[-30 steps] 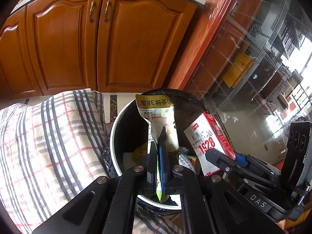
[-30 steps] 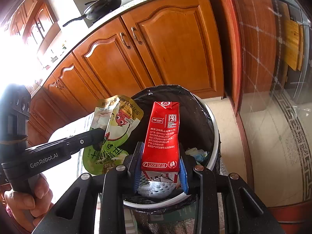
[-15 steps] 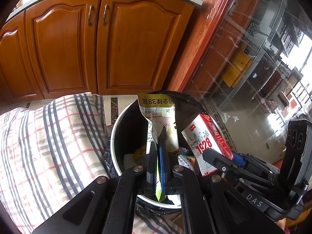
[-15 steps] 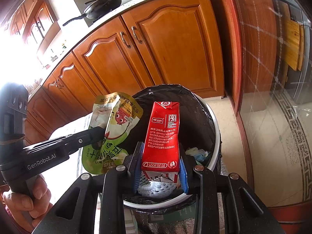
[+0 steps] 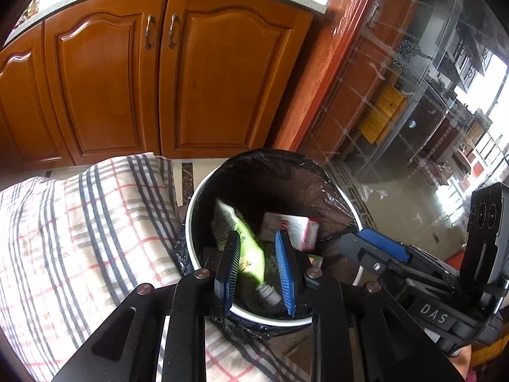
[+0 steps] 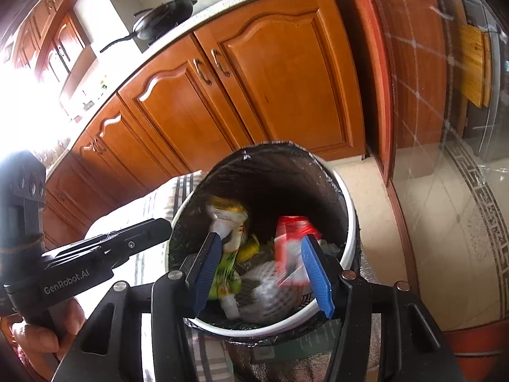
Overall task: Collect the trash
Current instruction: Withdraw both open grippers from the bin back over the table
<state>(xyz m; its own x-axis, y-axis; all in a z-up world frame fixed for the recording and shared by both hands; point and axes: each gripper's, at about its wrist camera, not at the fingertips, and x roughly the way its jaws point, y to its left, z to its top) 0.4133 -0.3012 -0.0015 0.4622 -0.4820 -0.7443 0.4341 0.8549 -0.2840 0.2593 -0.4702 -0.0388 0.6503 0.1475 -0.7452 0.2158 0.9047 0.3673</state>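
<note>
A round white bin (image 5: 194,222) (image 6: 348,232) with a black liner stands below both grippers. My left gripper (image 5: 257,245) is open and empty over the bin. A green and yellow drink pouch (image 5: 245,248) (image 6: 229,222) is blurred inside the bin. My right gripper (image 6: 259,253) is open and empty over the bin; it also shows in the left wrist view (image 5: 375,248). A red and white milk carton (image 5: 291,229) (image 6: 291,245) is blurred inside the bin, above white and green trash.
A plaid cloth (image 5: 79,238) covers the surface left of the bin. Wooden cabinet doors (image 5: 191,73) stand behind. A glass door (image 5: 413,111) is on the right. A black pan (image 6: 165,19) sits on the counter. Tiled floor (image 6: 429,222) lies to the right.
Both grippers have opened. The pouch has left my left gripper and the carton has left my right gripper; both have dropped into the bin.
</note>
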